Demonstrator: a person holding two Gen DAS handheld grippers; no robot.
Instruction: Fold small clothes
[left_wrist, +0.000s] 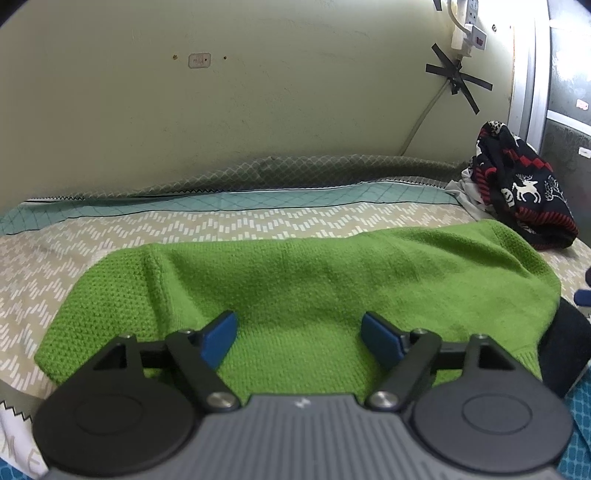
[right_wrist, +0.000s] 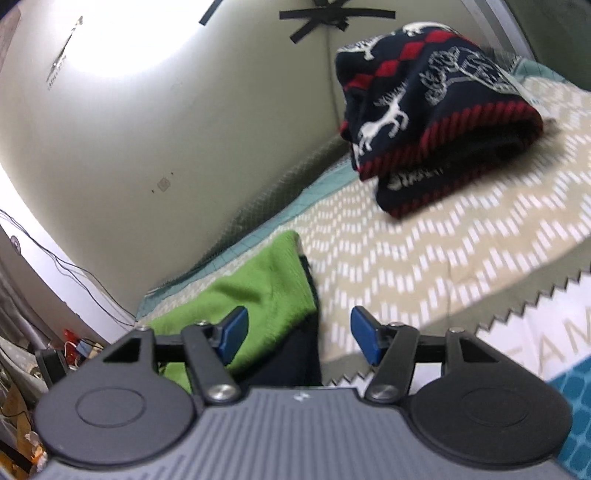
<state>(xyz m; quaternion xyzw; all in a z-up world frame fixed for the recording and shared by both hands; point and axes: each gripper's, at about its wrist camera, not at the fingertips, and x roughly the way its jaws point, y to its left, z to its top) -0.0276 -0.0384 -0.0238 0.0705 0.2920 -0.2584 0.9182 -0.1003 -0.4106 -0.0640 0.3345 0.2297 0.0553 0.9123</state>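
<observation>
Both grippers, left (left_wrist: 299, 338) and right (right_wrist: 298, 334), spread, empty; green sweater (left_wrist: 295, 280) partly hidden.

Both views are evenly lit and fairly bright, with strong fisheye bending and dark corners. In the right wrist view a blown-out white glare washes the wall (right_wrist: 122, 48) at upper left, and the patterned bedspread (right_wrist: 461, 236) and dark sweater (right_wrist: 436, 110) smear with motion blur. The left wrist view is sharper; soft shadow lies on the green sweater (left_wrist: 314, 280).
</observation>
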